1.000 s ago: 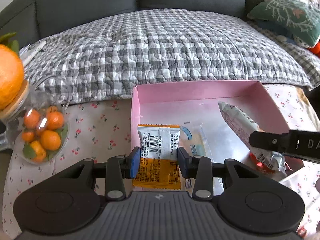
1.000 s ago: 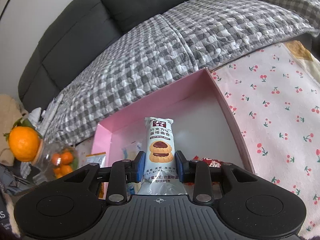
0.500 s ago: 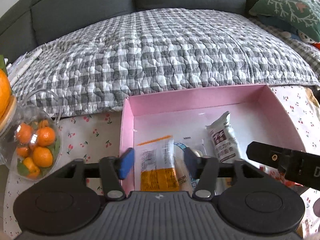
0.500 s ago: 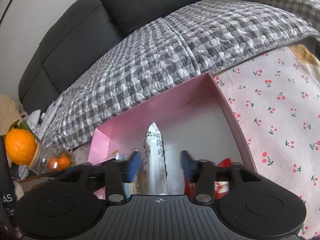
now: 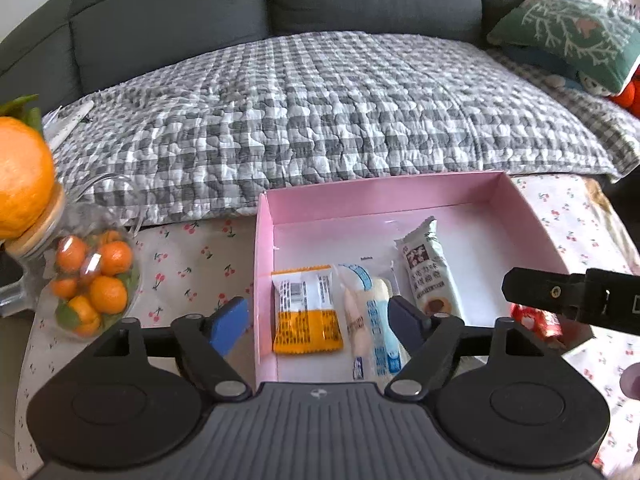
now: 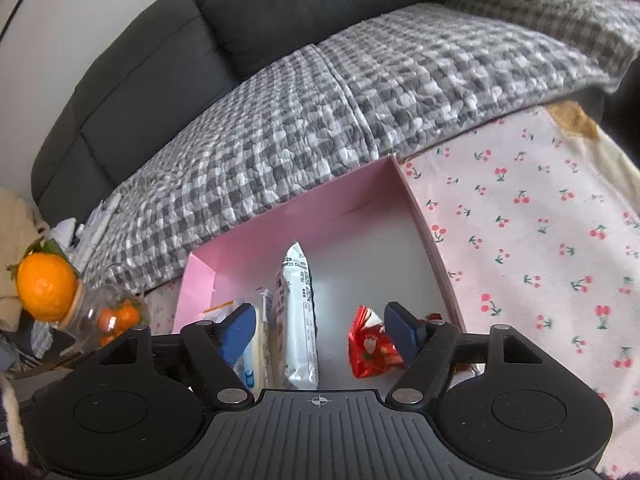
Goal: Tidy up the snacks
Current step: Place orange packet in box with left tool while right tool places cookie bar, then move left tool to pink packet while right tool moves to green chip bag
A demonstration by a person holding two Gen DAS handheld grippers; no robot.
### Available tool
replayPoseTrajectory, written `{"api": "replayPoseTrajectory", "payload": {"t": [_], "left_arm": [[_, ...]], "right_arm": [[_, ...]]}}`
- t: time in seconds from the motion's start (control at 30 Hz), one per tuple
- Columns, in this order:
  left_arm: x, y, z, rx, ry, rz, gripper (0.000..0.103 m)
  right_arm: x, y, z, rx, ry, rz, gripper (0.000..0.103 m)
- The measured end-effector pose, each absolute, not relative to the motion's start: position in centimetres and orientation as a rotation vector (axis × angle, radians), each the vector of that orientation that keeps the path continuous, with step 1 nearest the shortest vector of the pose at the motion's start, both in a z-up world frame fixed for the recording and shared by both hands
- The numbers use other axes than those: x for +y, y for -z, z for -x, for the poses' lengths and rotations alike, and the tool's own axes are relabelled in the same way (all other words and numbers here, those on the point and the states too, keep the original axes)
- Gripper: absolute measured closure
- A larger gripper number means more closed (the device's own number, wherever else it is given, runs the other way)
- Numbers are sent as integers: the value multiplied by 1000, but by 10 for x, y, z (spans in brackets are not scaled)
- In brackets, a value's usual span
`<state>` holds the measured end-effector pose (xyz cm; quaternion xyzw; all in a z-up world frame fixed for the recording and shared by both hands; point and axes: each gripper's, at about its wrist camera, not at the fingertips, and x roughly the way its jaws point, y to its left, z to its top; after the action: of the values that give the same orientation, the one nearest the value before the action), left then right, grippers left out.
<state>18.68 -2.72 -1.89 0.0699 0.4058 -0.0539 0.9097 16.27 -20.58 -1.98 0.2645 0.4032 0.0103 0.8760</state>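
A pink box lies open on the cherry-print cloth. Inside it, flat on the floor, lie an orange-and-white packet, a blue-and-white packet, a grey cookie packet and a red wrapped snack. My left gripper hovers above the box's near left corner, its jaws opening, clear of the orange packet below. My right gripper hangs over the near right part of the box, jaws opening, pressing on neither the cookie packet nor the red snack. One of its fingers shows in the left wrist view.
A glass jar of small oranges with a big orange on top stands left of the box. Behind the table is a dark sofa under a checked quilt, with a green cushion. Cherry-print cloth extends to the right.
Both grippers went from shut to open. The left let go of the orange packet and the right of the cookie packet; both packets now lie in the box, and the grippers drew back.
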Motion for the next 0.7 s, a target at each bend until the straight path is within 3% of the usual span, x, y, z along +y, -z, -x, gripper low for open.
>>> {"api": "replayPoseTrajectory", "payload": {"t": [0.23, 0.43, 0.7], "left_arm": [[-15, 9, -157, 847, 122, -98, 12], [-3, 3, -130, 849, 125, -73, 1], [13, 6, -99, 877, 109, -40, 1]], "right_arm": [[-197, -5, -138, 858, -22, -501, 18], [-188, -21, -114, 871, -37, -449, 15], [-169, -32, -84, 901, -59, -349, 12]]}}
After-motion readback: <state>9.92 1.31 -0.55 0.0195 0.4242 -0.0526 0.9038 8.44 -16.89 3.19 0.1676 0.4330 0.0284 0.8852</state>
